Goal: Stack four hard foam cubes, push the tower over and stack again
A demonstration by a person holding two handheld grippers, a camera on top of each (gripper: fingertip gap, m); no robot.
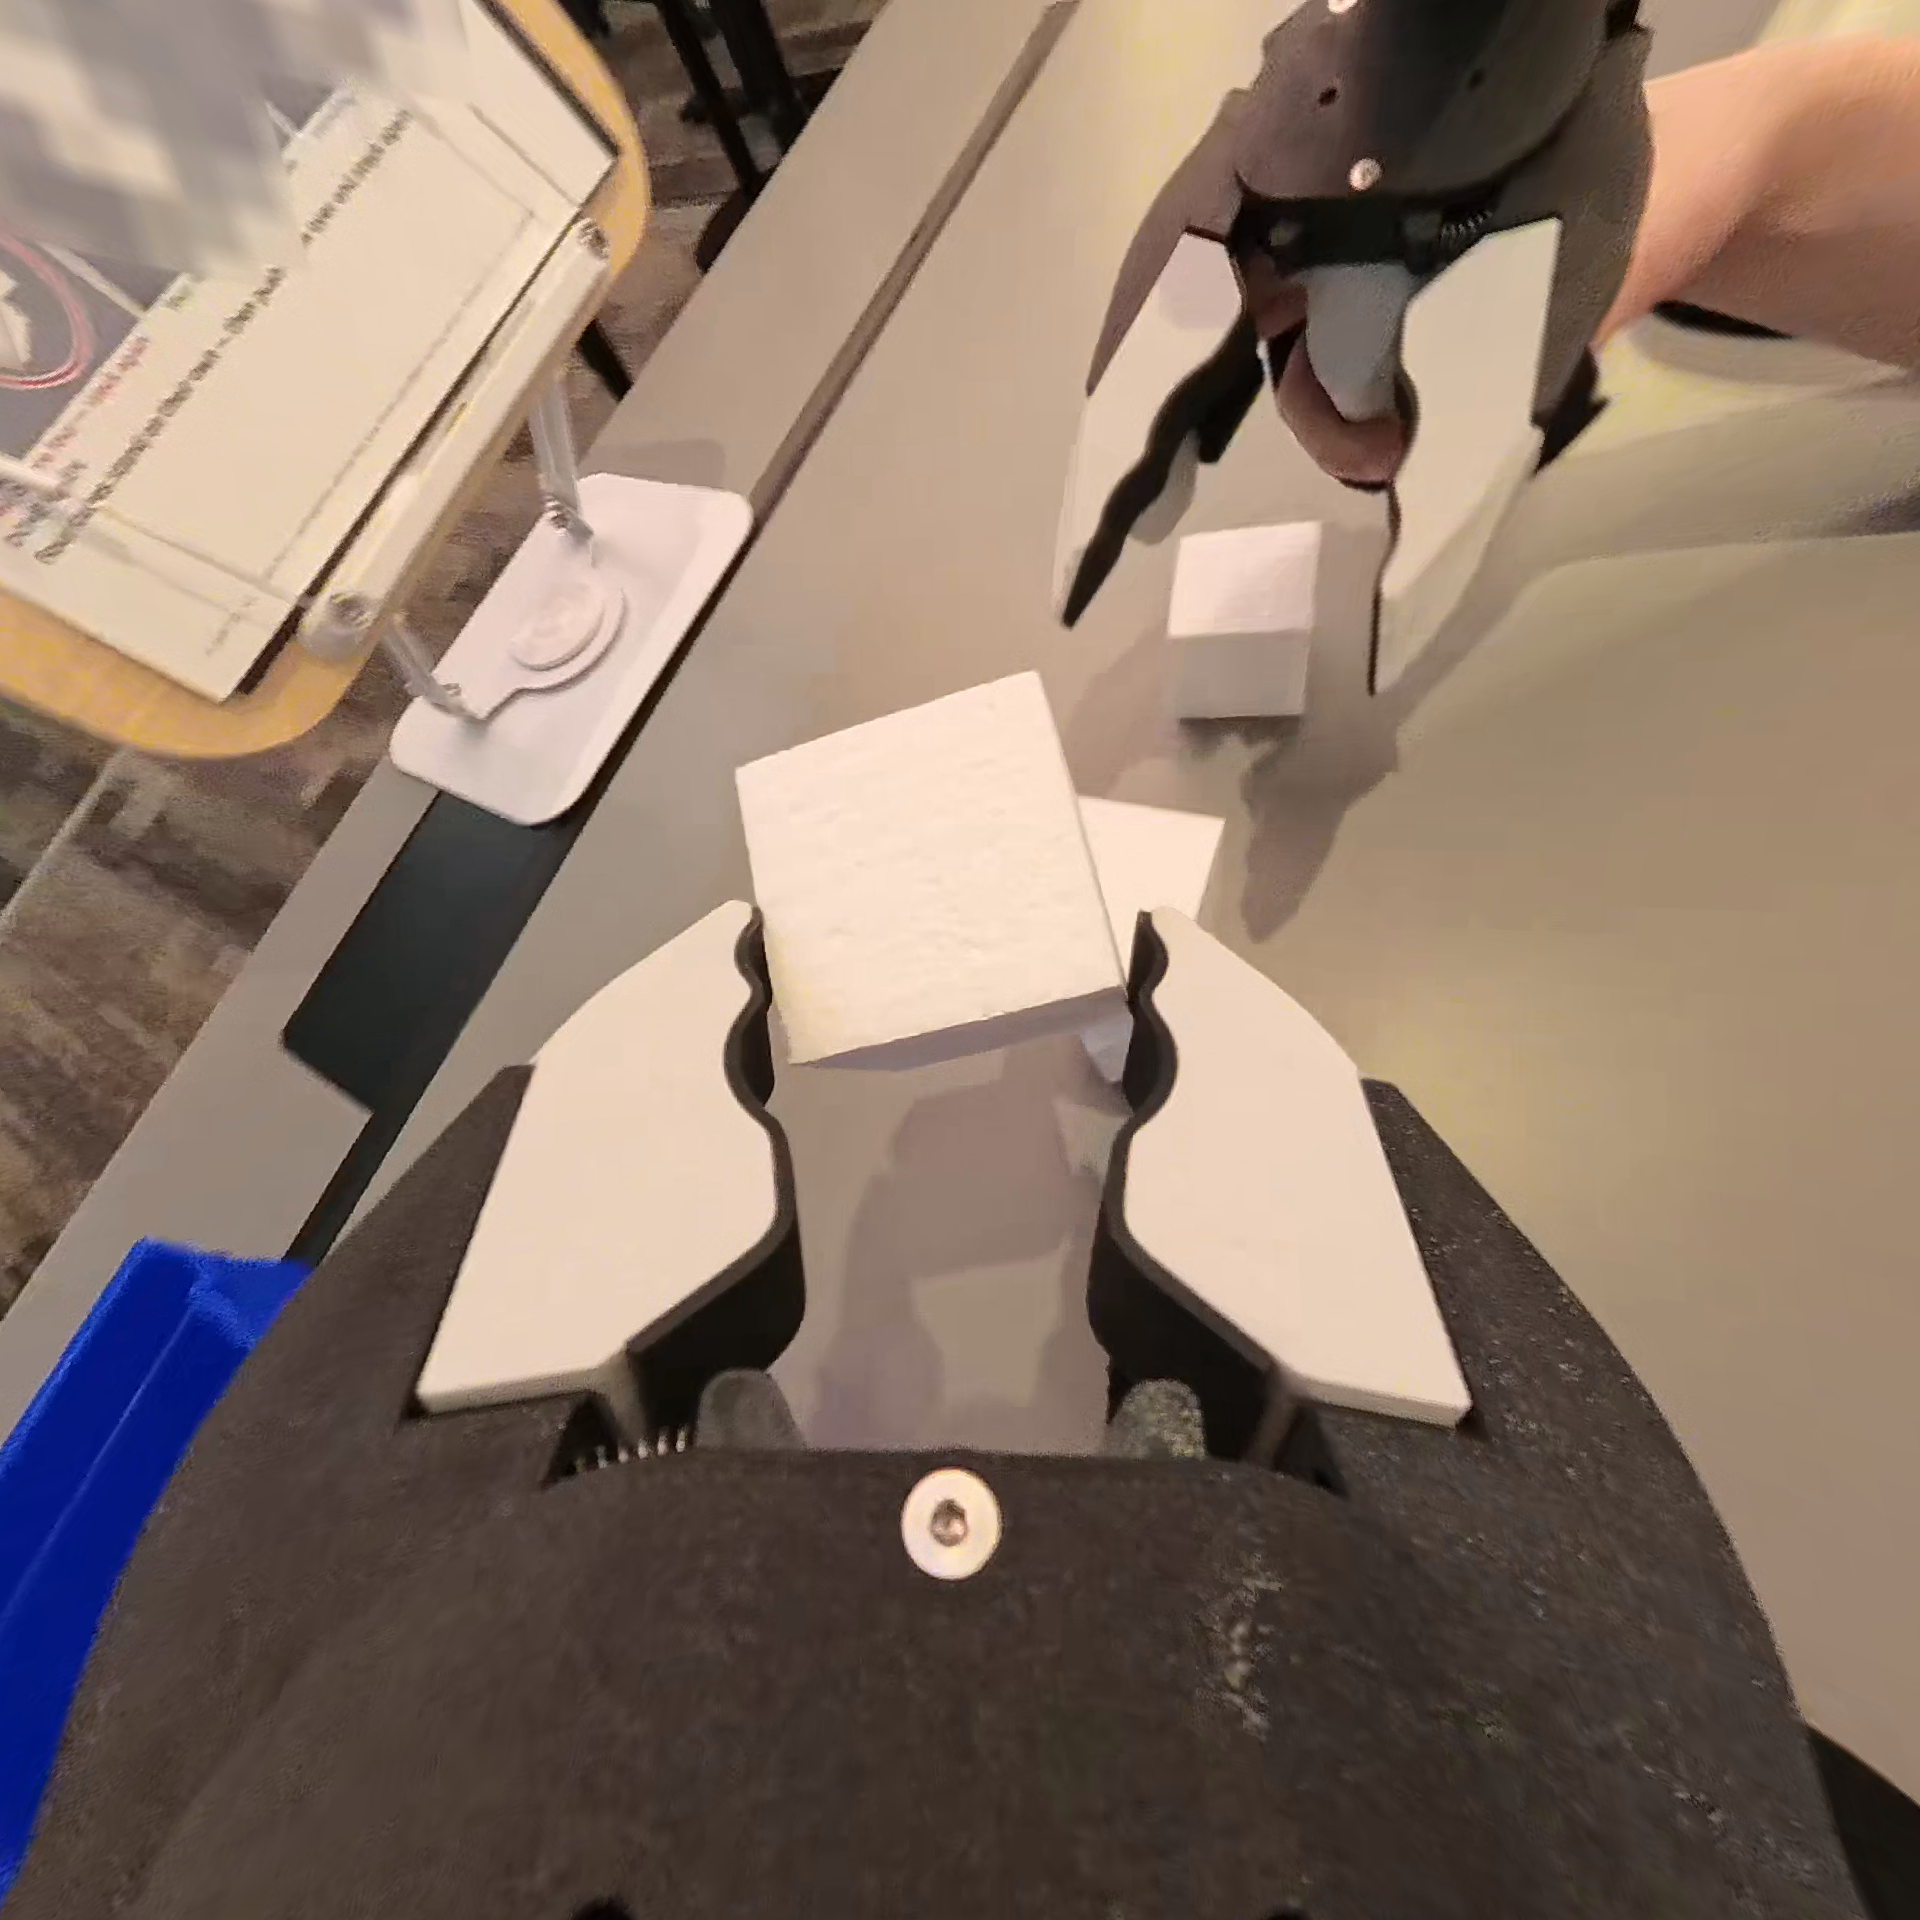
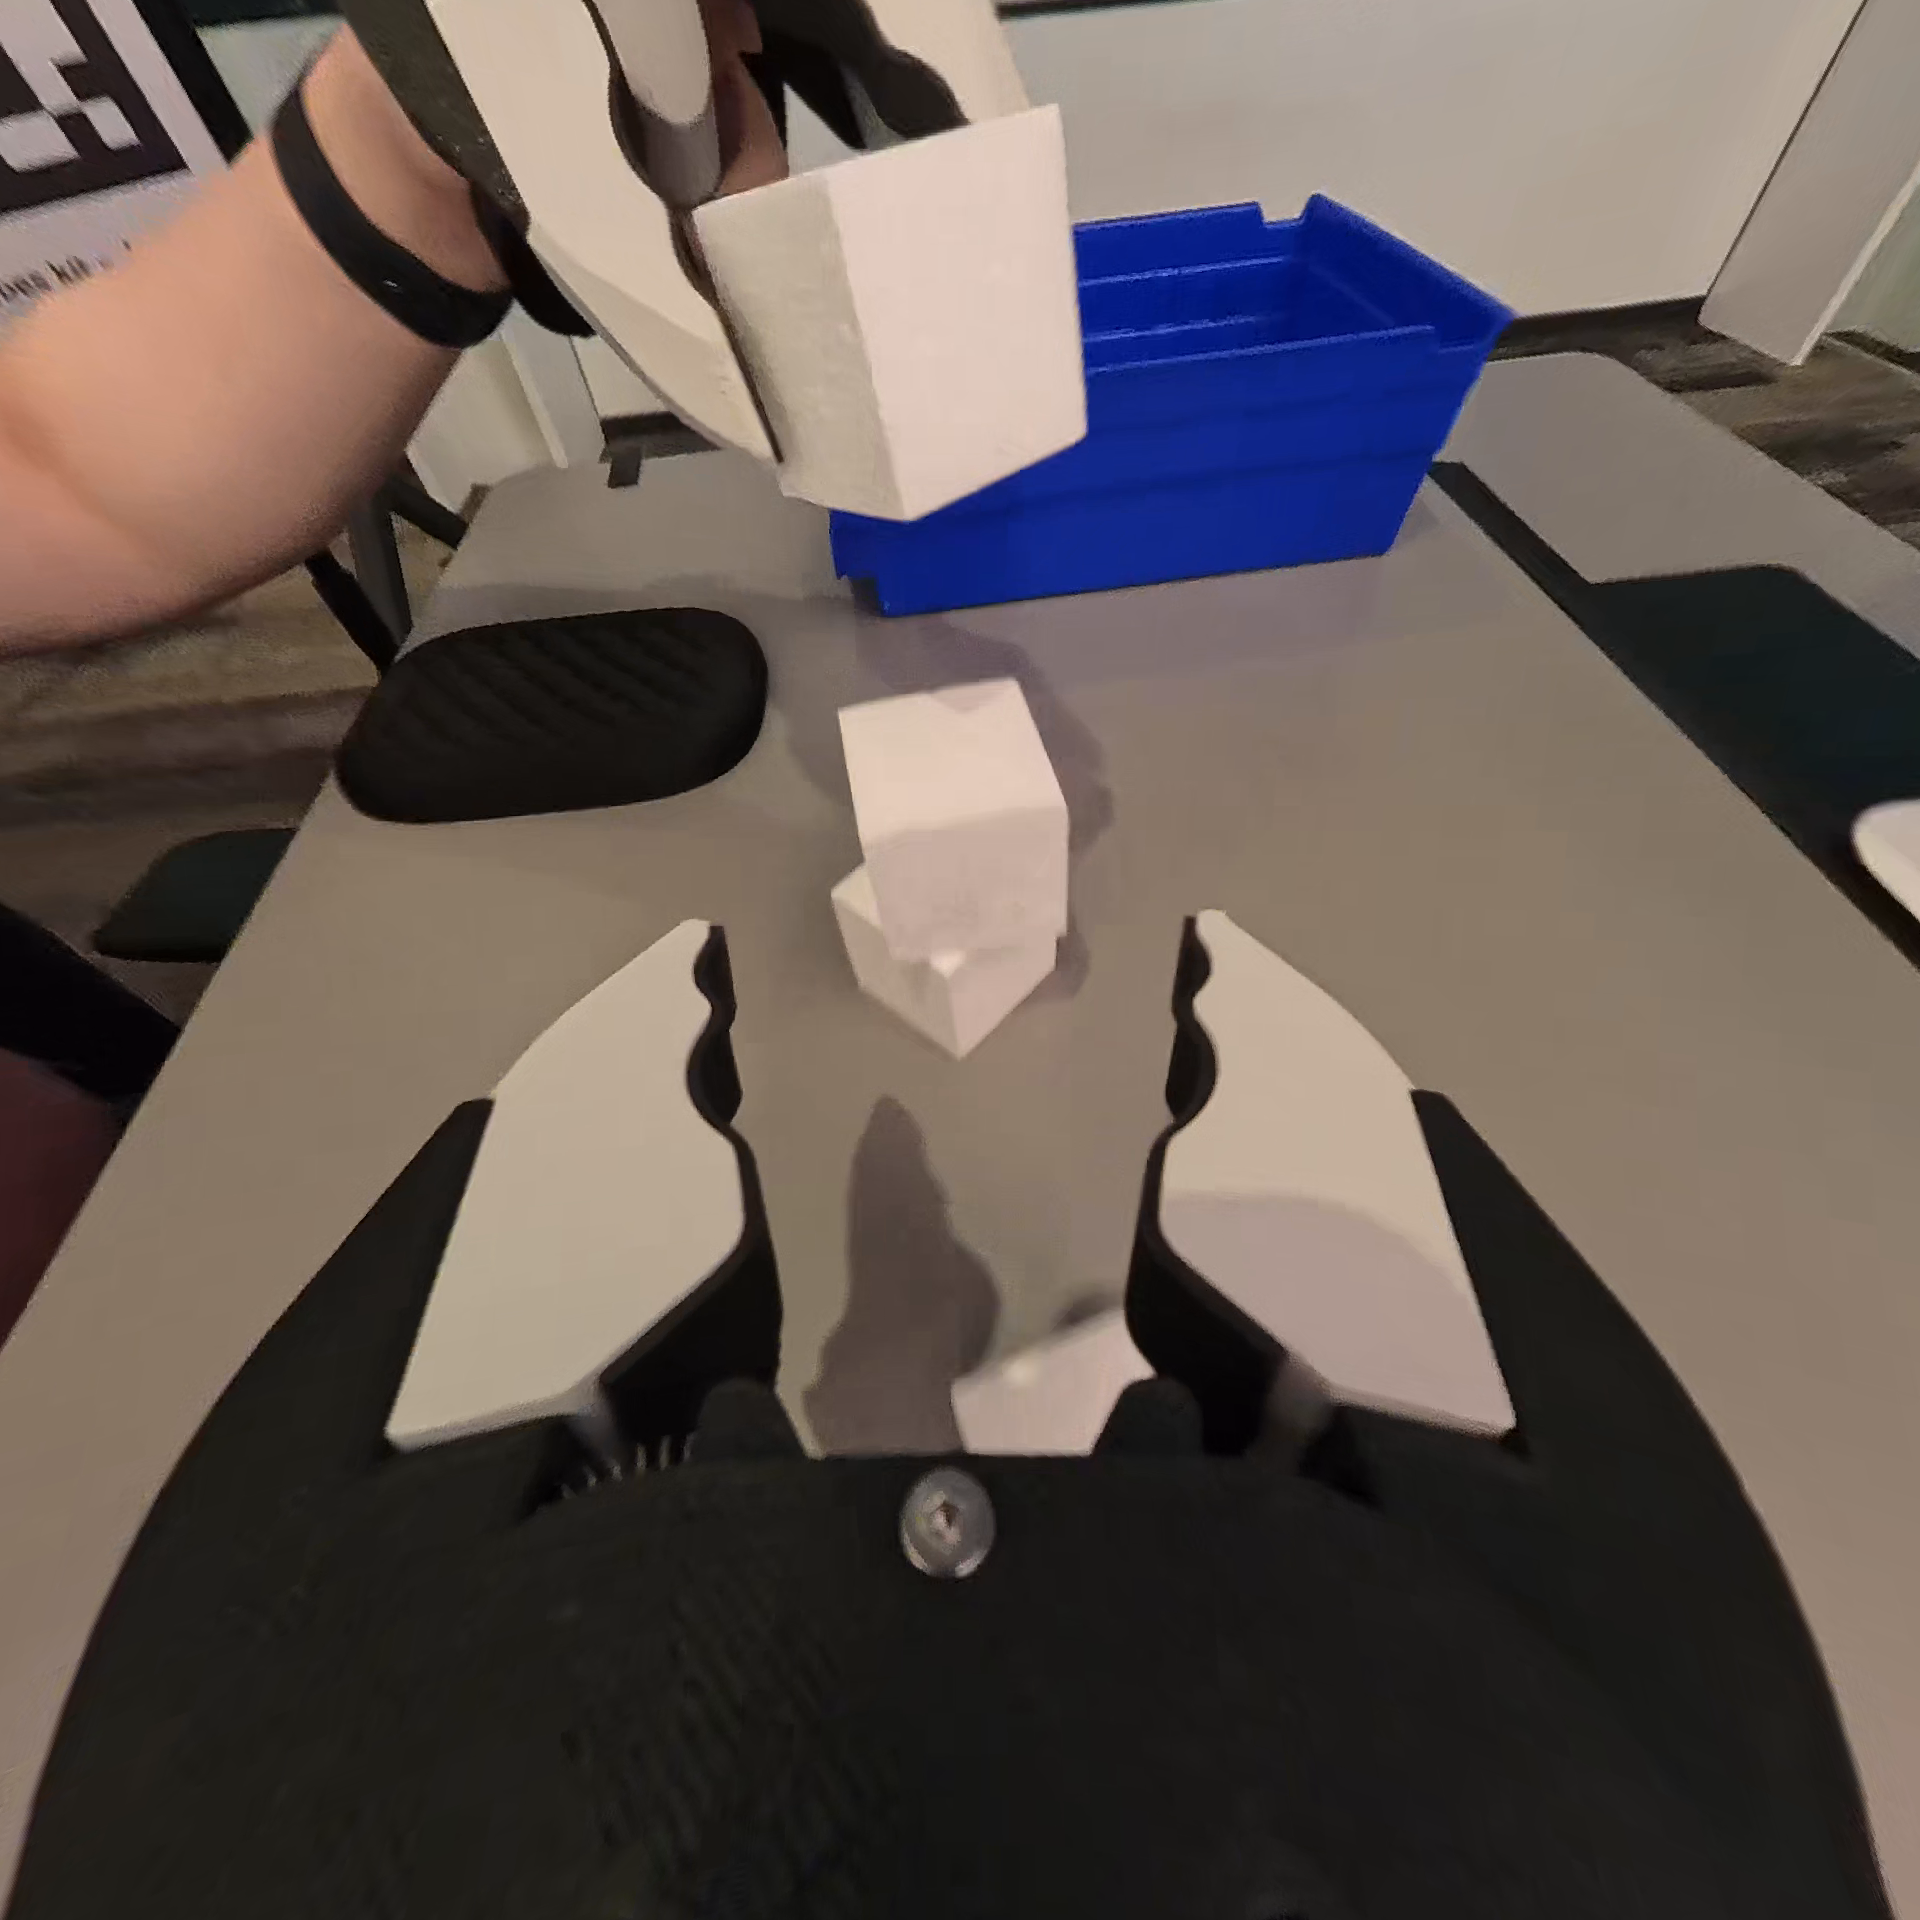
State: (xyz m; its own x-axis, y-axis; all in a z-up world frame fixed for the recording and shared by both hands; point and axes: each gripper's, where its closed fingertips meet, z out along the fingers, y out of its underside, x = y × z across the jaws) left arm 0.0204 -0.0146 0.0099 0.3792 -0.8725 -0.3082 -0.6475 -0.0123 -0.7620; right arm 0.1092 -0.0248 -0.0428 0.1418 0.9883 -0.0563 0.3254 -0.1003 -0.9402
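Printed sheet (image 1: 281,416) on clear stand, left of counter: blurred lines of text. Black-and-white marker sign (image 2: 73,114) behind: pattern, small print beneath.

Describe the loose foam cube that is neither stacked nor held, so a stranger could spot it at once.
Start at the grey table, where two white cubes form a short stack. The cube lies beyond it, away from the blue bin, under the open right gripper. Unlike the held cube, it sits alone on the tabletop.
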